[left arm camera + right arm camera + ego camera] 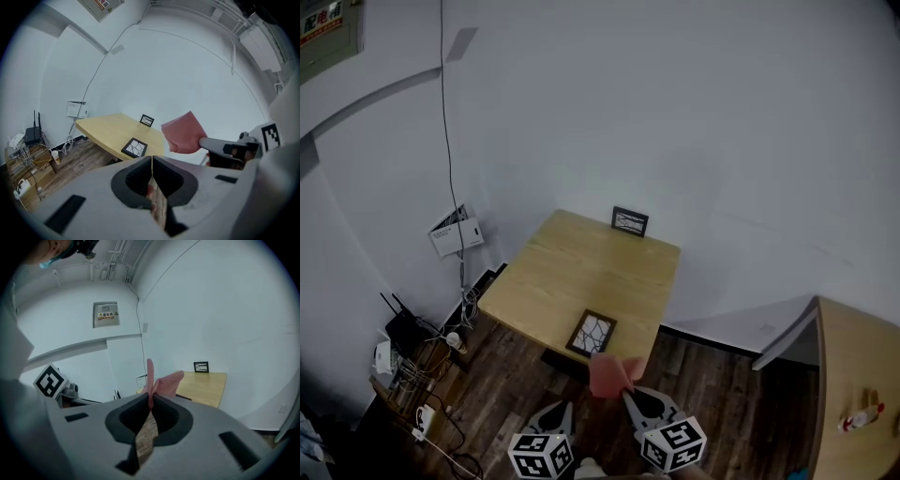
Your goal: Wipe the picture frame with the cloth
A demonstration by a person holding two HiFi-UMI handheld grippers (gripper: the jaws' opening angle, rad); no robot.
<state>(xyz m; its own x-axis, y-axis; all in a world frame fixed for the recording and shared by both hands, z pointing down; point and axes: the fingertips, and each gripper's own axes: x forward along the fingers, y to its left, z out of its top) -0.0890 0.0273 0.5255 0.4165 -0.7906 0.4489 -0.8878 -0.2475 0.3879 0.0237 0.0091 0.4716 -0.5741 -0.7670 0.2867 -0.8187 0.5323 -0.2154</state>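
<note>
picture frame [591, 333] at table's [581, 272] near edge, right jaws pinching cloth [607, 375]; left jaws together

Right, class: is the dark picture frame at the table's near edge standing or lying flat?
Lying flat: the dark rectangular frame rests face-up on the light wooden table.

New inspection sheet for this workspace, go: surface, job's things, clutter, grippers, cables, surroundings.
Surface: wooden table in the room's corner.
Job's things: one frame lies flat near the front edge; a second frame stands at the back by the wall; pink cloth is off the table, in the right gripper.
Clutter: nothing seen on the table; router and oddments low down to its left.
Grippers: left gripper shut, empty; right gripper shut on cloth.
Cables: one cable runs down the wall; a tangle beside the table.
Surroundings: white walls, wood floor, another desk at right.
</note>
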